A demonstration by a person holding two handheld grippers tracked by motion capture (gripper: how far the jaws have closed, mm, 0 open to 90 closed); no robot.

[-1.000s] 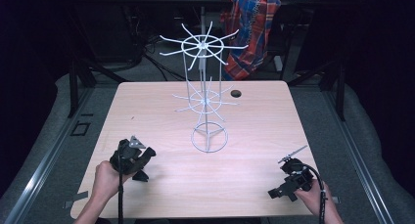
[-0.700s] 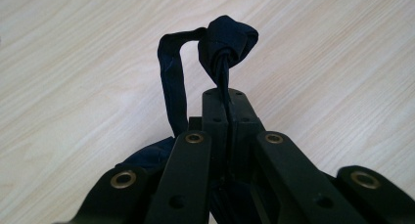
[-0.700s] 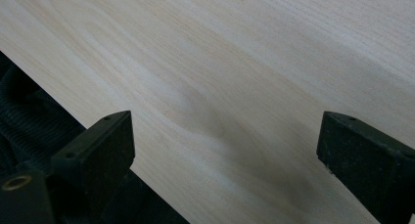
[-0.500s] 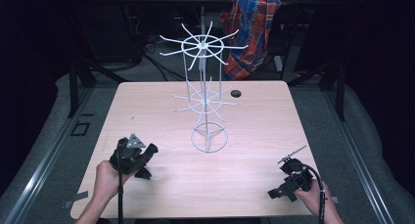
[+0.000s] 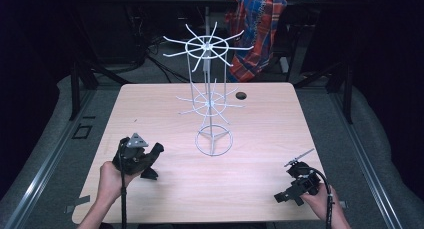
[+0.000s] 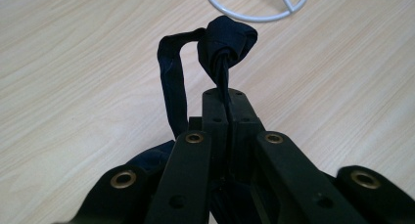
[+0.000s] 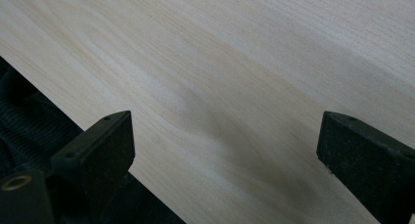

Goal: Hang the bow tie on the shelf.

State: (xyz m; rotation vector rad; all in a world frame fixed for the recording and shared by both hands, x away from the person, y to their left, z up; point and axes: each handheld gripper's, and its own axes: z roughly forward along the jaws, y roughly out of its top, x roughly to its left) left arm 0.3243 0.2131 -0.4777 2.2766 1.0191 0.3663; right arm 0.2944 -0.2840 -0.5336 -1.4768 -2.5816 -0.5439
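Pale wood table (image 5: 260, 139) bears a white wire rack (image 5: 210, 104); dark surroundings.

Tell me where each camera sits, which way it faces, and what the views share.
High view: above the person's side, looking forward and down on the table and wire rack; both forearms, left gripper and right gripper show.
Left gripper view: on the left gripper, looking along shut jaws pinching a dark cloth; the rack's base ring lies ahead.
Right gripper view: on the right gripper, looking past open jaws at the table edge.
Shared: high and left views both show cloth and rack.
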